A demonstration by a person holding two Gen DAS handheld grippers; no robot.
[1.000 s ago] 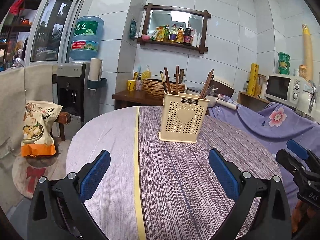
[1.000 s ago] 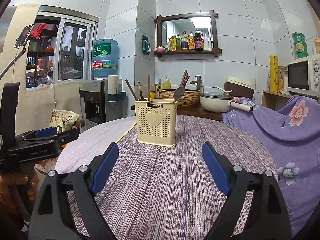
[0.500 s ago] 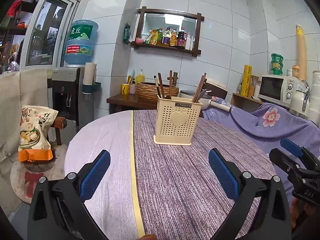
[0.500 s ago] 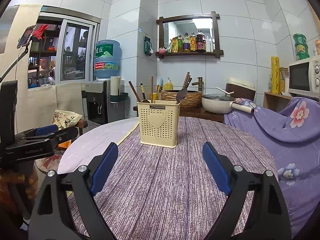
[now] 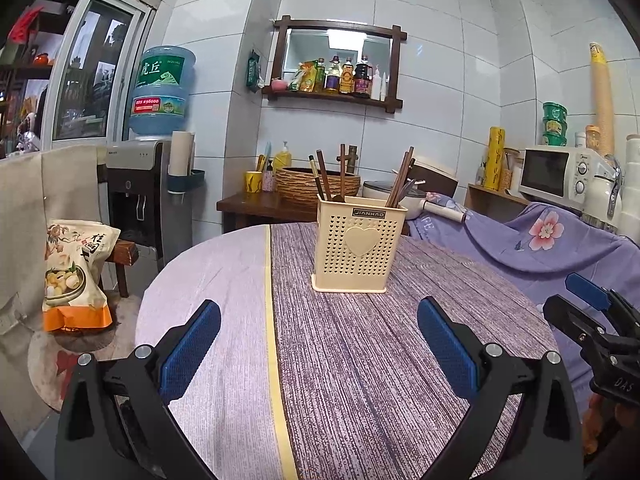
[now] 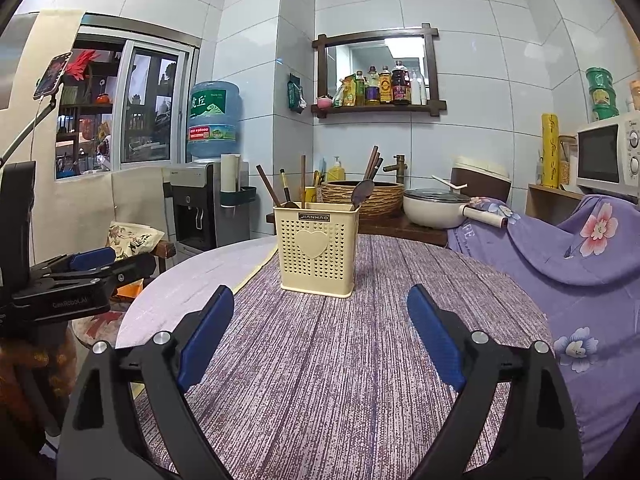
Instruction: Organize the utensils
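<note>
A cream perforated utensil holder (image 5: 357, 245) with a heart on its front stands upright on the round table (image 5: 360, 360); it also shows in the right wrist view (image 6: 316, 250). Dark wooden chopsticks (image 5: 399, 177) and spoons (image 6: 362, 191) stand in it. My left gripper (image 5: 319, 342) is open and empty, well short of the holder. My right gripper (image 6: 320, 328) is open and empty, also short of it. The right gripper shows at the right edge of the left wrist view (image 5: 592, 320).
A purple floral cloth (image 6: 580, 256) drapes over furniture on the right. A pot (image 6: 436, 206) and a woven basket (image 6: 362, 196) sit on a side table behind. A water dispenser (image 5: 144, 200) and a snack bag (image 5: 76, 272) are at the left.
Both grippers have drawn back and tilted slightly; the holder sits a little farther off in both views. Both stay open and empty.
</note>
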